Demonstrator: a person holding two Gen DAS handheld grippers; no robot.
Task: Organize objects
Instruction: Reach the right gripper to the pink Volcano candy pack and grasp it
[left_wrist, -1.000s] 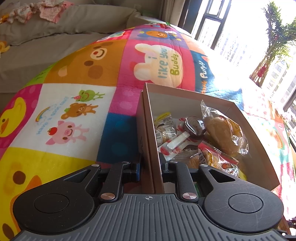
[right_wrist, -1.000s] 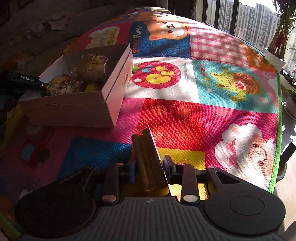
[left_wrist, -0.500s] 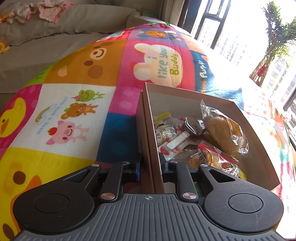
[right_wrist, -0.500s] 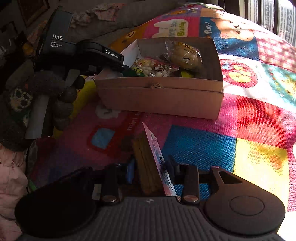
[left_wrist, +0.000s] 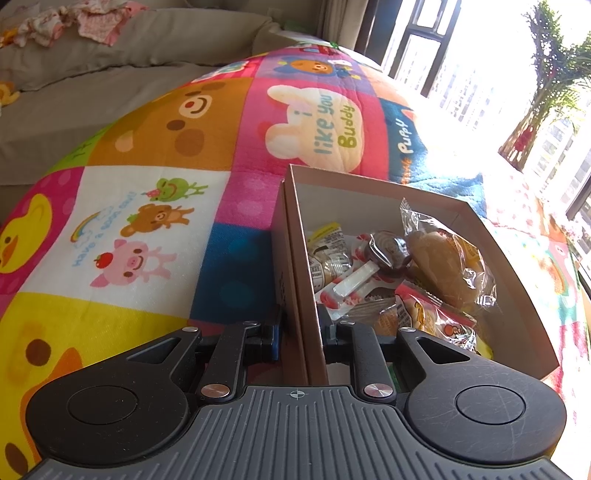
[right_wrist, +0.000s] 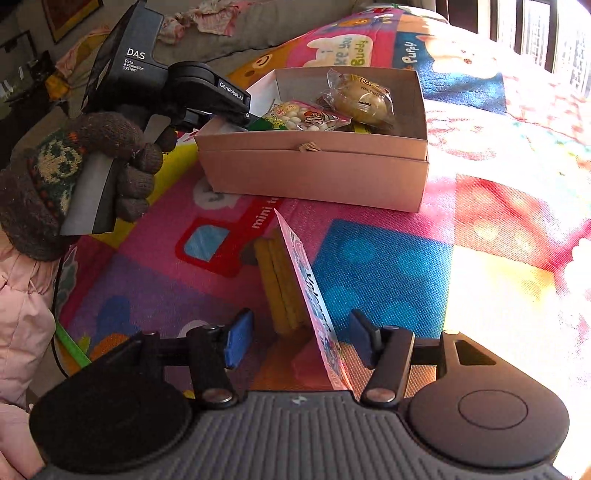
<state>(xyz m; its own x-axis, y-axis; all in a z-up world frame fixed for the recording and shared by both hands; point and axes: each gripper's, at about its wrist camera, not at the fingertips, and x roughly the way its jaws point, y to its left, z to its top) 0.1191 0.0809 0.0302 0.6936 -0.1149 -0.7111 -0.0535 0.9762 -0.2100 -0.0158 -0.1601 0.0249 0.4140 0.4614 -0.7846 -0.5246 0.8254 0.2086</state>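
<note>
1. Clamping the near side wall of the cardboard box (left_wrist: 373, 192), the left gripper (left_wrist: 300, 334) has one of its fingers (left_wrist: 271, 334) outside the wall and the other inside; they are clenched on it.
2. Inside the box lie wrapped snacks: a bun in clear wrap (left_wrist: 445, 267), a dark lollipop (left_wrist: 388, 251) with a white stick, and several small printed packets.
3. The box sits on a colourful patchwork play mat (left_wrist: 155, 229) printed with cartoon animals.
4. The right gripper (right_wrist: 301, 338) is opening its blue-padded fingers (right_wrist: 238, 339); both pads stand clear of the snack packet (right_wrist: 295, 284) between them.
5. That packet, yellow biscuit sticks behind a pink printed card, stands on edge on the mat, on the near side of the box (right_wrist: 317, 173) and apart from it.
6. In the right wrist view, a hand in a knitted glove (right_wrist: 110, 162) grips the handle of the left gripper (right_wrist: 192, 96) at the box's left end.
7. A grey sofa (left_wrist: 110, 74) with scattered clothes lies beyond the mat.
</note>
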